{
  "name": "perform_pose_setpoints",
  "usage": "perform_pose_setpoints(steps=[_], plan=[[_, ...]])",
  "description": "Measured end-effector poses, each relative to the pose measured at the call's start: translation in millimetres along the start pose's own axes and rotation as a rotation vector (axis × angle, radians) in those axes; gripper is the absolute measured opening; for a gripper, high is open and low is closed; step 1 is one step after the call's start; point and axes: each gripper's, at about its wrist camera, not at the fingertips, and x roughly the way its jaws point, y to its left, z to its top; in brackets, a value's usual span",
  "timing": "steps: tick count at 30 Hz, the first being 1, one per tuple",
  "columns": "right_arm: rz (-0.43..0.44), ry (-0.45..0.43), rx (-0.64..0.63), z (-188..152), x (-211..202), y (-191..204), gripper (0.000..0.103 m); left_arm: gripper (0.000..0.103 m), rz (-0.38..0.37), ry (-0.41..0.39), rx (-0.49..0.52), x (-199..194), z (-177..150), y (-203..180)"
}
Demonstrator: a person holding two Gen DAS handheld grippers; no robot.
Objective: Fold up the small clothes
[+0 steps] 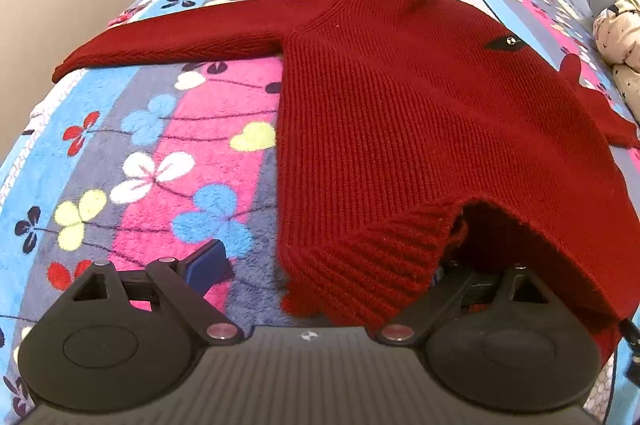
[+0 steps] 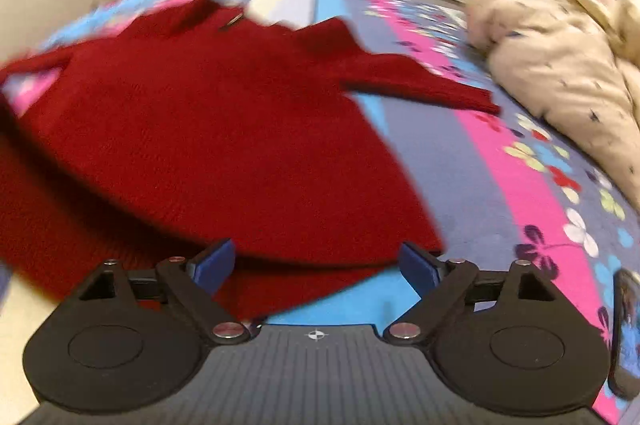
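The red sweater is spread on the blanket, collar at twelve o'clock. Both grippers, left gripper and right gripper, are held spread, nothing pinched. The hem, draped over a left finger, could be dragged and rumpled.

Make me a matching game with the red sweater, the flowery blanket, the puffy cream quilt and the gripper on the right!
Things:
1. red sweater
2. flowery blanket
3. cream quilt
4. right gripper

Descriptions:
A. bunched up at the side of the bed
B. spread flat with both sleeves out
C. jaws open, nothing pinched
D. lying under everything, with pink and blue stripes

Pairs: 1-B, 2-D, 3-A, 4-C
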Motion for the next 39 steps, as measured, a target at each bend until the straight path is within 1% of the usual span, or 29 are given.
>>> perform_pose_setpoints(steps=[1,3,5,6,8,9,10,11,12,13,16,19,21,22,23,25,27,28,30,31,33,35,36,37,39], plan=[[-0.061,0.003,0.008,2.5,10.5,0.5,0.090,0.094,0.002,0.003,0.001,-0.9,-0.5,0.7],[-0.141,0.008,0.086,10.3,30.7,-12.5,0.089,0.094,0.004,0.012,0.000,-1.6,-2.0,4.2],[-0.244,0.028,0.180,20.1,52.5,-38.5,0.089,0.094,0.006,0.022,-0.005,-2.1,-4.0,8.0],[-0.270,0.033,0.237,24.7,61.8,-55.5,0.089,0.094,0.004,0.028,-0.010,-2.0,-5.2,10.4],[-0.263,0.049,0.351,31.9,74.4,-88.2,0.088,0.094,-0.003,0.043,-0.026,-1.2,-6.5,15.4],[-0.237,0.057,0.407,36.9,78.4,-103.6,0.083,0.094,-0.009,0.053,-0.036,-1.0,-6.2,18.0],[-0.165,0.069,0.460,41.5,80.8,-116.6,0.079,0.094,-0.019,0.061,-0.049,-1.0,-5.1,21.0],[-0.067,0.075,0.516,45.8,80.8,-128.7,0.051,0.094,-0.028,0.067,-0.062,-1.5,-2.9,24.3],[0.049,0.096,0.568,54.0,80.6,-136.9,0.010,0.094,-0.040,0.071,-0.076,-2.4,0.2,28.0],[0.093,0.103,0.585,62.6,78.2,-138.2,0.003,0.094,-0.050,0.074,-0.091,-3.5,3.3,31.3],[0.092,0.016,0.556,93.3,55.3,-133.7,0.003,0.094,-0.111,0.119,-0.149,-1.6,14.4,47.9],[0.115,-0.007,0.587,115.2,42.7,-137.8,0.003,0.094,-0.153,0.168,-0.191,4.5,16.9,60.8],[0.110,-0.018,0.564,124.3,35.1,-138.9,0.003,0.094,-0.166,0.187,-0.197,4.9,15.4,64.0],[0.106,-0.022,0.561,125.2,31.8,-141.6,0.003,0.094,-0.175,0.192,-0.206,2.5,14.6,64.7],[0.105,-0.029,0.566,124.8,24.7,-141.6,0.003,0.094,-0.188,0.182,-0.205,-2.1,13.6,64.2],[0.117,-0.052,0.563,126.6,12.5,-141.9,0.003,0.094,-0.197,0.144,-0.171,-13.2,12.7,59.7],[0.132,-0.070,0.511,124.1,-5.7,-132.2,0.003,0.094,-0.212,0.109,-0.116,-19.9,12.9,49.0],[0.132,-0.070,0.476,125.7,-12.6,-125.5,0.003,0.094,-0.211,0.113,-0.078,-17.5,13.6,40.2],[0.144,-0.068,0.431,130.2,-14.6,-115.9,0.003,0.094,-0.220,0.152,-0.037,-5.2,14.4,23.5],[0.150,-0.068,0.424,131.5,-17.3,-111.1,0.003,0.094,-0.237,0.173,-0.024,1.8,13.5,14.1],[0.145,-0.065,0.415,133.3,-17.4,-106.0,0.003,0.094,-0.243,0.218,0.009,11.2,9.4,-5.3],[0.145,-0.063,0.408,133.4,-16.8,-104.0,0.003,0.094,-0.273,0.233,0.073,13.4,-0.5,-27.1],[0.147,-0.061,0.408,133.1,-17.0,-104.4,0.003,0.094,-0.267,0.223,0.109,12.7,-5.0,-36.2],[0.142,-0.064,0.410,132.4,-17.6,-105.4,0.003,0.094,-0.229,0.202,0.136,12.6,-8.3,-42.1],[0.115,-0.087,0.433,130.3,-19.9,-112.0,0.003,0.094,-0.118,0.148,0.153,16.7,-11.4,-42.7]])
